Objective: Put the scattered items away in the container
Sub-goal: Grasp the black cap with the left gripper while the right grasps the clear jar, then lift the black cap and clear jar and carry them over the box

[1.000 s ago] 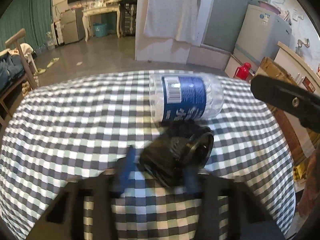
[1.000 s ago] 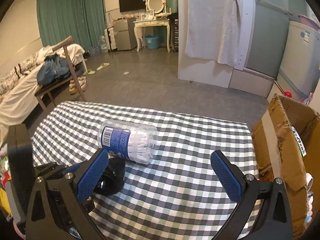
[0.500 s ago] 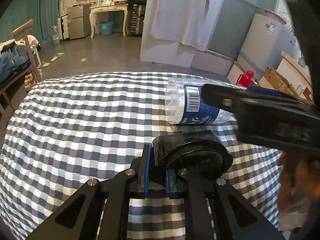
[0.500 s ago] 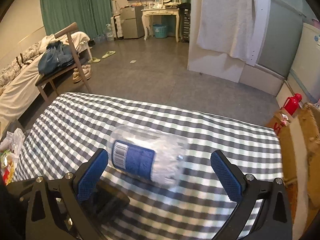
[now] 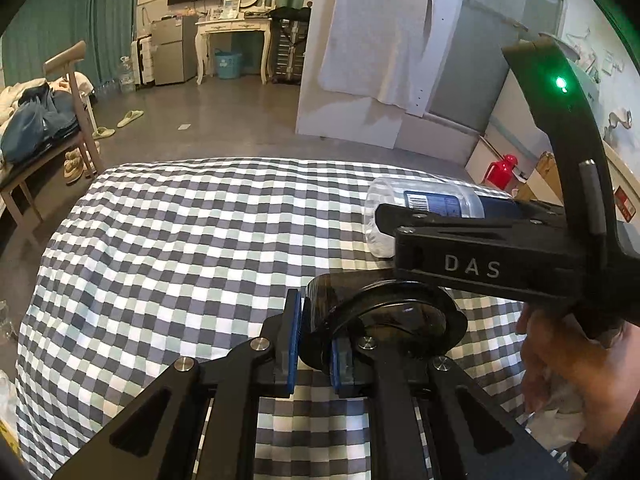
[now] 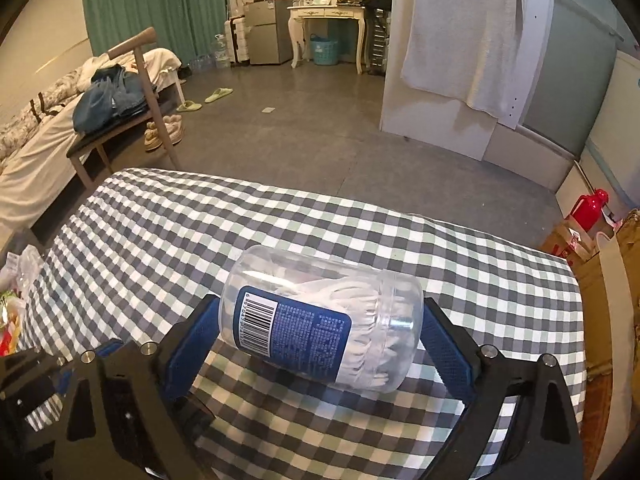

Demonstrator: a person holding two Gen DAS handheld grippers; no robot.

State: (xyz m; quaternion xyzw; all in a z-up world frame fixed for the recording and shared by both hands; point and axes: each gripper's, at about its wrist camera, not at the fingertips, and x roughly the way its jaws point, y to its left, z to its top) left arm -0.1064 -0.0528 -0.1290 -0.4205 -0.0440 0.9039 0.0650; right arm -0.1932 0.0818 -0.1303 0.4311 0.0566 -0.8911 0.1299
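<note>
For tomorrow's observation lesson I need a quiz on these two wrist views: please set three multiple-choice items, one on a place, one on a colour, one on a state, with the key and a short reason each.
1. Where does the clear plastic jar lie?
A. in a cardboard box
B. on its side on the checked tablecloth
C. on the floor

2. What colour is the jar's label?
A. red
B. yellow
C. blue

3. What is the left gripper doing?
A. it is shut on the black round object
B. it is wide open over bare cloth
C. it holds the jar

Key: 1 B, the jar lies lengthwise on the cloth between the right gripper's fingers. 2 C, the label is dark blue with a white barcode. 3 A, the blue pads pinch the black object's wall.
</note>
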